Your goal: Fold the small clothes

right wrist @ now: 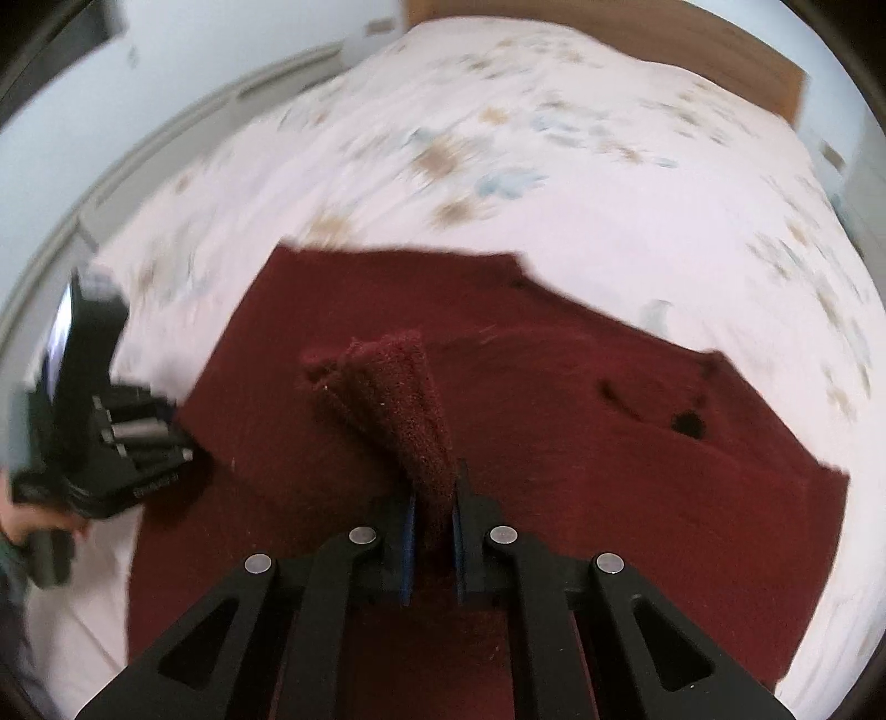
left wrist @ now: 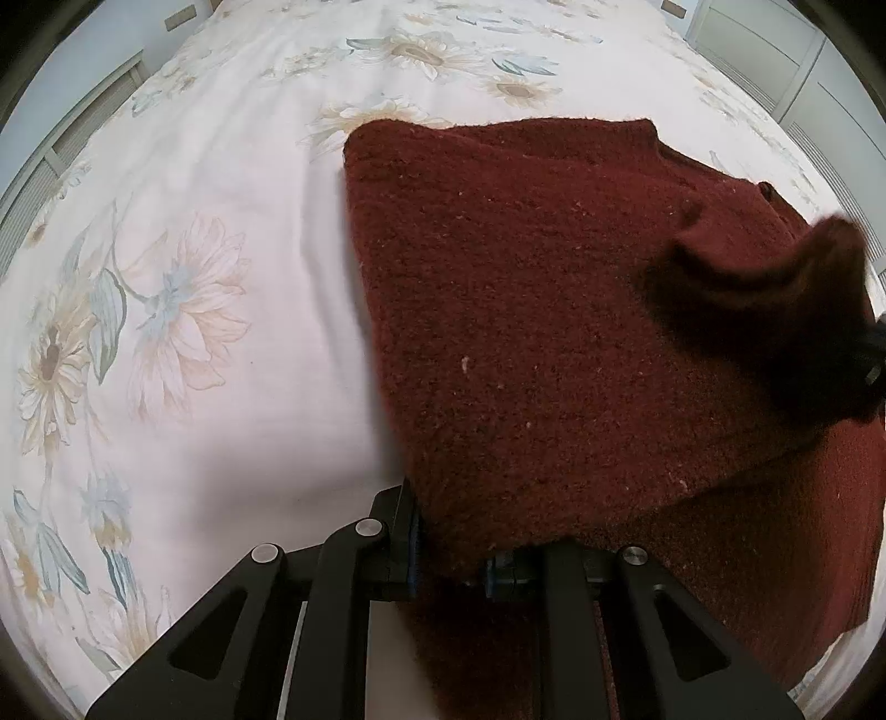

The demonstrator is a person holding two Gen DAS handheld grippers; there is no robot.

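Right wrist view shows your right tongs (right wrist: 432, 531) clamped on a raised fold of the sweater (right wrist: 554, 443), which lies mid-frame on the bed (right wrist: 498, 166). Your left tongs (left wrist: 451, 545) pinch its near edge at bottom centre. Pull unevenly and thick knit may slip free. Nothing else blocks you.

Garment (left wrist: 554, 332): dark red, fuzzy knit, scattered pale lint specks; centre to right of the left wrist frame. Bed sheet (left wrist: 221, 166): white, printed with pale peach and cream flowers, brown centres, grey-blue leaves; densest at left edge and top. Left gripper (left wrist: 448, 559): black arms, silver round pins, blue pads. Right gripper (right wrist: 433, 531): same black, silver, blue scheme. Headboard (right wrist: 637, 39): mid-brown wood, upper right of right wrist frame.
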